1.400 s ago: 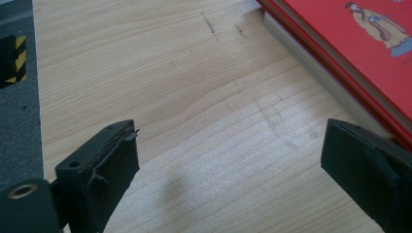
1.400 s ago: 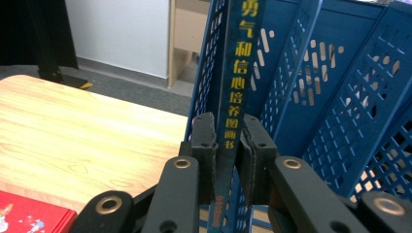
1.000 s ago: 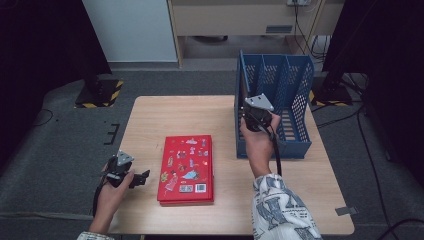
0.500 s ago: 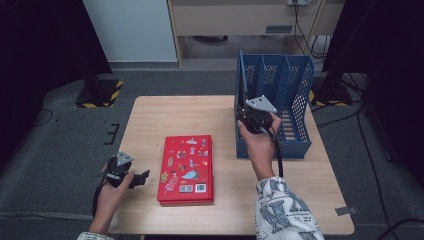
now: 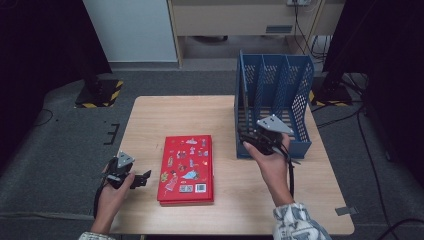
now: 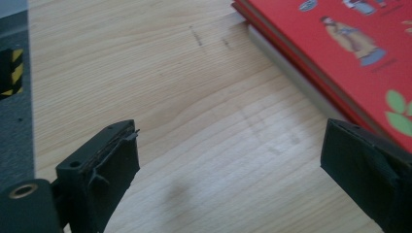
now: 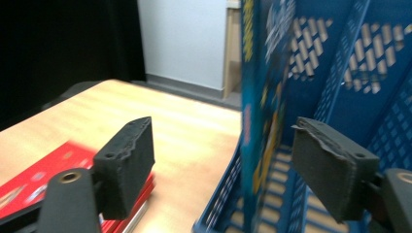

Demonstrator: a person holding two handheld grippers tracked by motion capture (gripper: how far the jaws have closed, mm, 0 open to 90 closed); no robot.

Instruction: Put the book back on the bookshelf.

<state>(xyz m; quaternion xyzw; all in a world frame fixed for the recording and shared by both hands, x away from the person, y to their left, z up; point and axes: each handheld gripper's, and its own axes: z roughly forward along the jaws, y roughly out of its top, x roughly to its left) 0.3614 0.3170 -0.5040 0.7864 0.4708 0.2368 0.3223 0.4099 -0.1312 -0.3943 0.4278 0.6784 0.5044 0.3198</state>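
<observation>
High view, left to right: left gripper [image 5: 131, 178] rested on the bench [image 5: 150, 120], jaws wide apart with nothing between them, just beside the red book [image 5: 187, 168] lying flat. Right gripper [image 5: 256, 139] had drawn back from the blue file rack [image 5: 300, 80] since a second ago, jaws just opened, no pad touching. Blue book [image 7: 255, 121] stood upright in the rack's leftmost slot. Judged: one book filed, red one next.

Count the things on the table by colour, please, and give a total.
Red: 1, the red book
Blue: 2, the blue file rack and the blue book standing in it
Total: 3
</observation>
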